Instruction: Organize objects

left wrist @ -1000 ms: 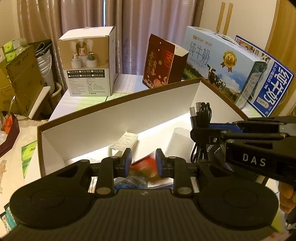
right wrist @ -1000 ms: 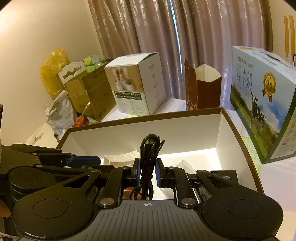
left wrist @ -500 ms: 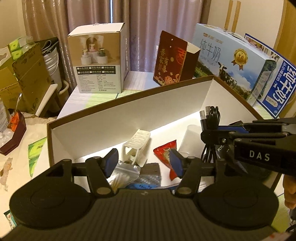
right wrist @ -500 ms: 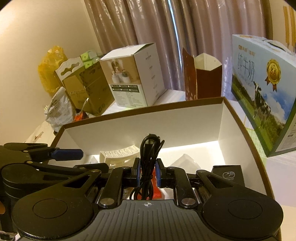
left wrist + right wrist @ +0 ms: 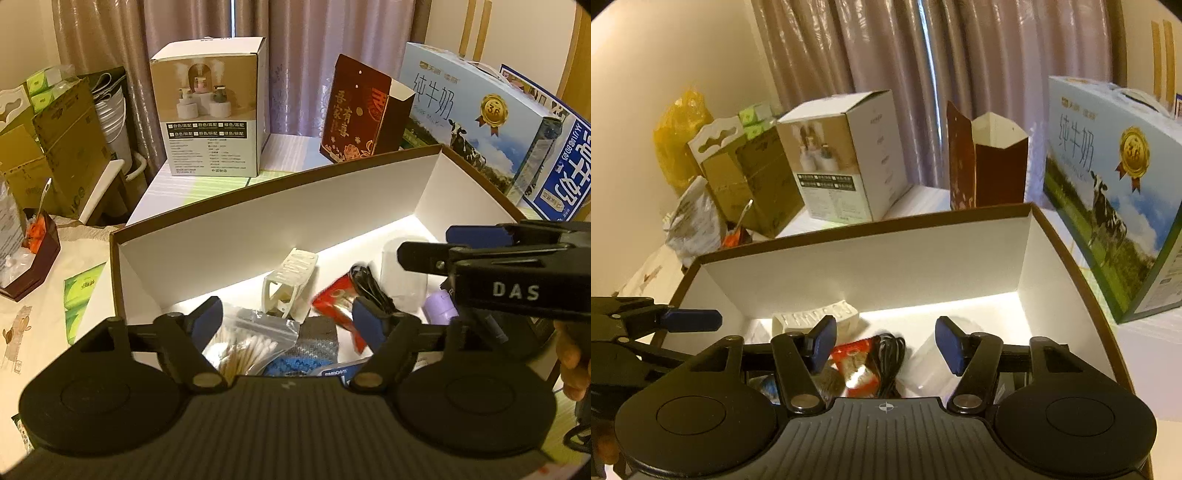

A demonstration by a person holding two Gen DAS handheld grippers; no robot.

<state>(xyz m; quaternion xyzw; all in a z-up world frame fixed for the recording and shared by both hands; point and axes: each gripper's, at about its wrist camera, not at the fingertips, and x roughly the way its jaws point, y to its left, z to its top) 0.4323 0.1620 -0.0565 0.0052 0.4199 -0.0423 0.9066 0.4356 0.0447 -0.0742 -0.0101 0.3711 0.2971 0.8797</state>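
An open cardboard box (image 5: 280, 225) with white walls holds the sorted items. A black coiled cable (image 5: 369, 284) lies loose in it, partly on a red snack packet (image 5: 336, 299). Beside them are a white plastic holder (image 5: 290, 282), a bag of cotton swabs (image 5: 251, 343), a clear cup (image 5: 404, 273) and a small purple item (image 5: 439, 306). My left gripper (image 5: 288, 319) hangs open over the box's near side, holding nothing. My right gripper (image 5: 886, 341) is open above the cable (image 5: 890, 354) and packet (image 5: 853, 365), apart from both.
Behind the box (image 5: 849, 230) stand a white product carton (image 5: 214, 114), a dark red paper bag (image 5: 354, 114) and milk cartons (image 5: 476, 122). Brown cardboard boxes (image 5: 55, 140) and a small tray of clutter (image 5: 33, 254) sit at the left. A hand (image 5: 572, 358) shows at the right edge.
My left gripper opened and dropped the red packet into the box. My right gripper then opened, and the black cable fell into the box beside the packet.
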